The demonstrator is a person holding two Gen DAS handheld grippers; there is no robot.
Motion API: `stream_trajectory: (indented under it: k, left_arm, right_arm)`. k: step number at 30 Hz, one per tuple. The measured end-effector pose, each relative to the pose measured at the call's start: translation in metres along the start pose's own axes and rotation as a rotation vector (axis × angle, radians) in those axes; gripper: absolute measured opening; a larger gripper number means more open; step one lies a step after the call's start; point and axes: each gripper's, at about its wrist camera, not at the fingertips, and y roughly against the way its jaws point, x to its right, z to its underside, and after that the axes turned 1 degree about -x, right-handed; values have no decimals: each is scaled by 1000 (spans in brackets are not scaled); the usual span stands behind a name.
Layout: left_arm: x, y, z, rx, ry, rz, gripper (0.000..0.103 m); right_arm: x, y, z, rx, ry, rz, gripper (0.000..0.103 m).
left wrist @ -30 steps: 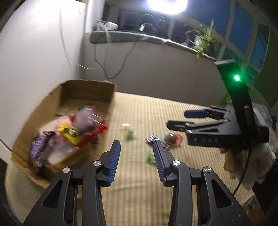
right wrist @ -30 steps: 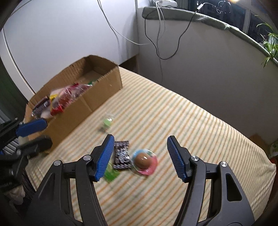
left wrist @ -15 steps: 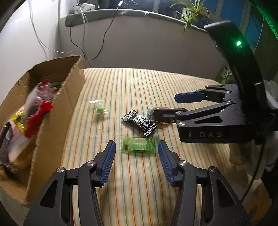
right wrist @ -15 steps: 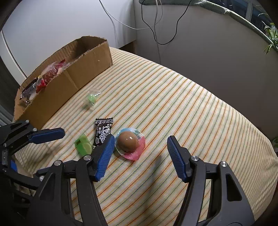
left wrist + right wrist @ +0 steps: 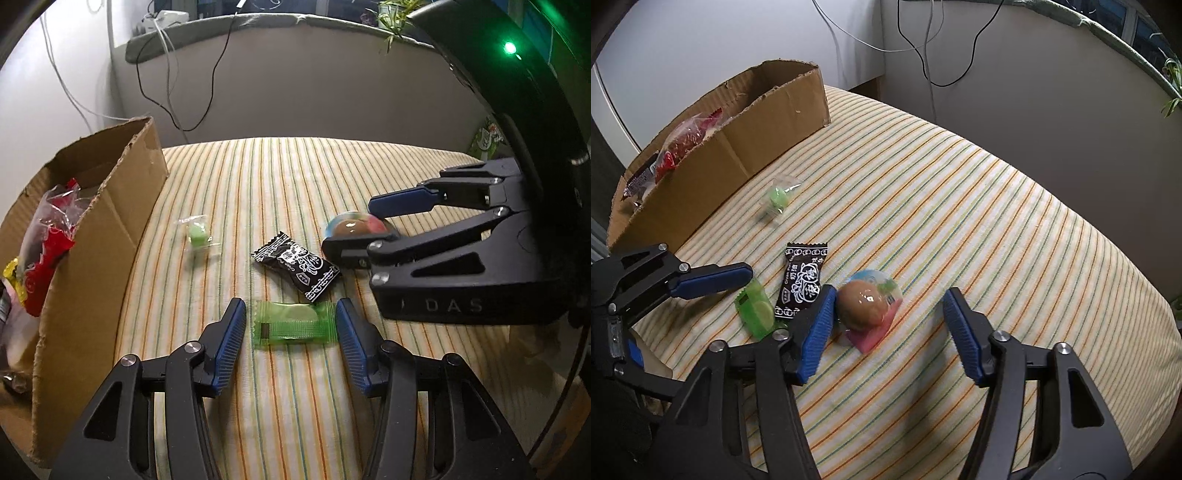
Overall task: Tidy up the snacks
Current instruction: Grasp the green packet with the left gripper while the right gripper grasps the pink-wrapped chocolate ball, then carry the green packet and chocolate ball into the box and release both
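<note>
A green flat packet (image 5: 293, 325) lies on the striped cloth between the fingers of my left gripper (image 5: 290, 306), which is open with small gaps on both sides. A domed pack holding a brown egg-shaped sweet (image 5: 864, 306) sits between the fingers of my right gripper (image 5: 891, 295). Its jaws are closing; the left pad is right beside the pack and the right pad is well clear. A black printed packet (image 5: 299, 269) lies between the two snacks. A small green candy in clear wrap (image 5: 197, 234) sits nearer the cardboard box (image 5: 110, 221).
The box on the left holds several red and clear snack bags (image 5: 683, 140). The striped cloth (image 5: 997, 221) drops off at its right and near edges. A grey wall with hanging cables (image 5: 192, 96) stands behind, with a plant (image 5: 391, 14) on its ledge.
My left gripper swung from beside the box down and right until it straddled the green packet. My right gripper sank over the egg pack and its jaws narrowed.
</note>
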Motion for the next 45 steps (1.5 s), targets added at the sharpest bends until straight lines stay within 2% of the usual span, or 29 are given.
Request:
stream_trajectory:
  k: [2,4,7,12,22,30,37,45]
  left_arm:
    - [0,0,0,3,-5,0,43]
    - [-2,-1,-1,4,-1,2,41]
    - [-4,-1,-1,6,5,2,32]
    - [-4,0,1,11,11,17,27]
    - [-19,12,3,34,44,37,26]
    - [-33,39,1,87,70,39,26]
    - [-39,58,-7,133,78,29,26]
    - [-69,82,-8,178,114,-5,26]
  right_arm:
    - [0,-1,-1,1,2,6,52]
    - [-1,-3,-3,-1,6,11,46]
    - [-1,-2,-3,-3,10,15,35]
    - [-3,1,1,7,14,36,34]
    - [3,13,11,25,-20,47,33]
    - [2,30,10,55,-20,54,33]
    - [-9,50,-2,90,-4,56,33]
    - [-31,62,-35,133,26,45,33]
